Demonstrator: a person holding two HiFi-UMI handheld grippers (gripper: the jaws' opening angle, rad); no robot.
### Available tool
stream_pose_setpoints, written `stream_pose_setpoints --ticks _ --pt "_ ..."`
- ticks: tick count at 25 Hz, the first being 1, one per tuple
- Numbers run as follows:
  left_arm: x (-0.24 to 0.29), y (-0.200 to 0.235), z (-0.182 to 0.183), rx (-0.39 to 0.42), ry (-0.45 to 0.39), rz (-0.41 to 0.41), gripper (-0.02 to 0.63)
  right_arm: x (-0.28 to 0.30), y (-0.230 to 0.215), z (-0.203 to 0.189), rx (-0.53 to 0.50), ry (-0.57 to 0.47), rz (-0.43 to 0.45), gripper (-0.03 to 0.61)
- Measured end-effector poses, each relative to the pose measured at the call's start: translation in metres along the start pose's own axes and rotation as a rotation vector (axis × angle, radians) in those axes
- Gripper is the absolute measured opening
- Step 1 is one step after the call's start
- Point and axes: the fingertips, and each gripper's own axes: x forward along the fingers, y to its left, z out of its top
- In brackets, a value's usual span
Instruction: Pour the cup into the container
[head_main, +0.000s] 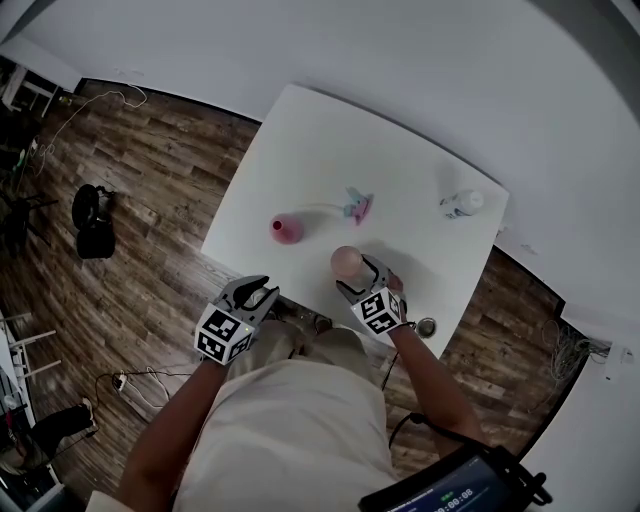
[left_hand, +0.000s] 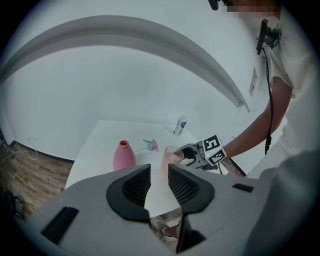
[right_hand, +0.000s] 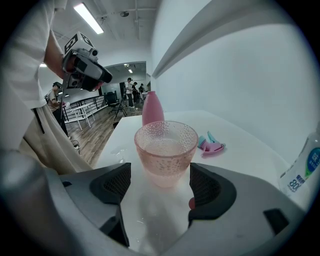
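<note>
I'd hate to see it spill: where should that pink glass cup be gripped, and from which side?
Grip the cup across its mid wall, from the near table edge, fingers either side, as the right gripper stands now. It is upright, holds liquid and widens upward, so a side hold keeps it level and its mouth free.

Head view looks steeply down; both gripper views, low at the table (head_main: 330, 150), share the pink bottle (left_hand: 123, 156).

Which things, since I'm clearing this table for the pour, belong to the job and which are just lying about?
For the job: glass cup; pink bottle, likely the container; right tool, its jaws either side of the cup.
Lying about: pink and teal piece; small white bottle.
</note>
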Motion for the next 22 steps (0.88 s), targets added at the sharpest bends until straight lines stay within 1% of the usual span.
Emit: stream_pose_setpoints --ticks 8,17,20,22 --pt "0.001 0.003 0.0 -0.005 0.006 0.001 0.101 0.01 -0.01 0.012 0.011 -0.032 -0.028 0.353" --pt "0.0 0.007 0.0 -0.009 0.012 0.011 0.101 0.012 -0.008 0.019 -0.018 -0.066 -0.022 0.353" --pt "0.001 0.008 0.001 -0.009 0.014 0.014 0.101 0.013 -0.008 0.023 -0.01 -0.089 -0.011 0.354" --pt "0.001 0.008 0.001 -0.01 0.016 0.015 0.101 0.014 -0.008 0.027 -0.003 -0.1 0.0 0.366"
